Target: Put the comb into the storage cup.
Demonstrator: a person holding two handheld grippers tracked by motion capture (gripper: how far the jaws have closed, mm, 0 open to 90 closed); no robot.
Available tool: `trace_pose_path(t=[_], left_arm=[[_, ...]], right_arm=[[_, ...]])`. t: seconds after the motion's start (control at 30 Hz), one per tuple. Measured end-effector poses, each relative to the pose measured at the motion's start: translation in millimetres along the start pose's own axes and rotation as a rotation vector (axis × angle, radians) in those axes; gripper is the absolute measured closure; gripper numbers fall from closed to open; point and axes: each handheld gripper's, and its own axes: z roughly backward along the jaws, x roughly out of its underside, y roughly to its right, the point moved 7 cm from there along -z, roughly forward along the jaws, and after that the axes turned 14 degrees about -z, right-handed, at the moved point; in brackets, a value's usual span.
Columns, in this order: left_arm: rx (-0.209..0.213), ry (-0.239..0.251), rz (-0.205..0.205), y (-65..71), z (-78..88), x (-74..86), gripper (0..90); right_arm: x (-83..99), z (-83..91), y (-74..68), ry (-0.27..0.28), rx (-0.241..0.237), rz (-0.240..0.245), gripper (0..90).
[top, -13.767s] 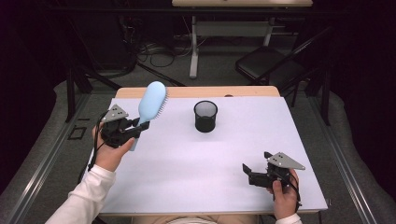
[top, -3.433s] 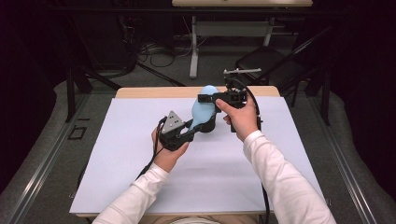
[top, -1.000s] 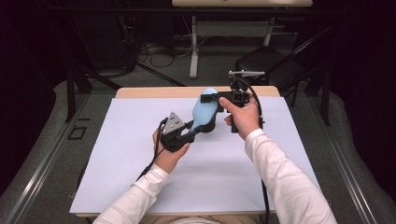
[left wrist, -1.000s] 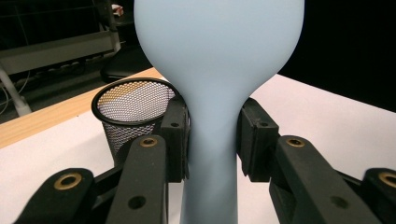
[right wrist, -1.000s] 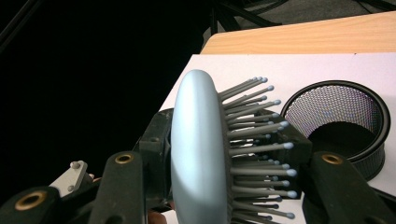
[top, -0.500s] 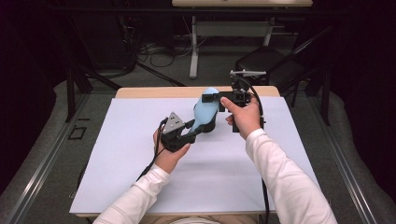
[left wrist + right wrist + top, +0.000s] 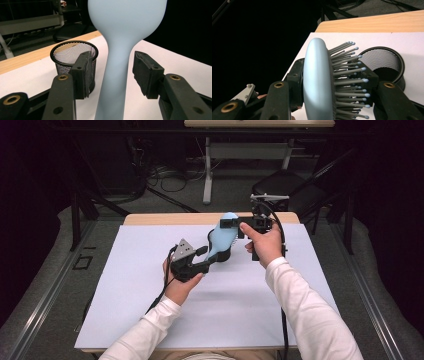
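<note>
Handover step: right gripper (image 7: 231,224) clamps the hairbrush (image 7: 221,236) head; left gripper (image 7: 110,72) jaws, just opening, clear its handle. Next: lower into mesh cup (image 7: 74,58).

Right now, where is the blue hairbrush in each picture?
High view: the blue hairbrush is near the table's far edge, between both grippers, over the mesh cup.
Left gripper view: its handle rises up the middle, between open jaws that touch neither side.
Right gripper view: its head sits low in the middle, clamped, bristles pointing right.
Shared landmark: the black mesh cup beside the brush.
</note>
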Motion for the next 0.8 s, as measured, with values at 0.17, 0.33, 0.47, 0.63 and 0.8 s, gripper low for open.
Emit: trace_pose_path(t=[0.17,0.33,0.47,0.63,0.8], left_arm=[[-0.009,-0.006,0.007,-2.3,0.6,0.6,47.6],[0.001,-0.012,0.034,-5.0,-0.3,2.3,44.9],[0.010,-0.021,0.051,-6.3,-1.1,4.0,43.3],[-0.004,-0.025,0.047,-7.2,-1.3,4.4,43.3],[0.003,-0.025,0.046,-7.6,-0.9,4.5,42.9]], right_arm=[[-4.4,6.1,3.2,0.017,0.008,0.000,50.2],[-7.5,10.1,6.5,0.025,0.020,-0.004,50.2],[-9.8,13.1,8.5,0.031,0.023,-0.005,50.2],[-12.0,16.4,10.3,0.038,0.037,0.000,50.2],[-15.9,21.0,9.8,0.049,0.050,0.011,50.2]])
